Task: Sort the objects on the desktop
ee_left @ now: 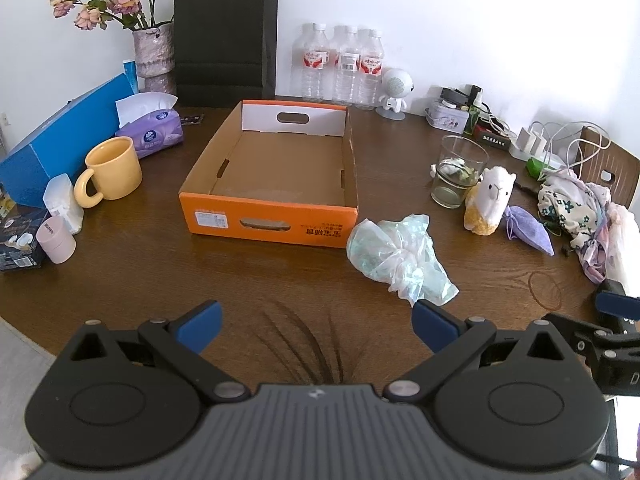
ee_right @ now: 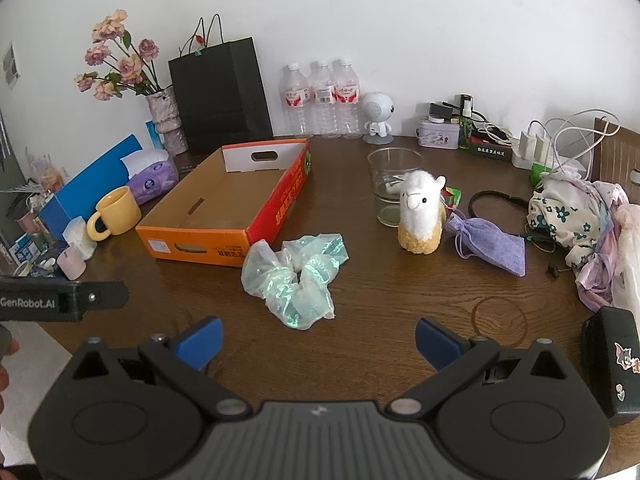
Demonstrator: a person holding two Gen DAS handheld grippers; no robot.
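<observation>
Both claws hang with jaws apart, holding nothing: the left claw and the right claw. The crumpled bag lies just ahead of the right claw, beside the empty box. Being flimsy, it could slip from a shallow pinch.

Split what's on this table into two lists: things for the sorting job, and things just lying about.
For the job (likely): orange box, empty; crumpled plastic bag; alpaca toy; purple pouch; both open grippers, left gripper, right gripper.

Lying about: water bottles, flower vase, black paper bag, yellow mug.
</observation>
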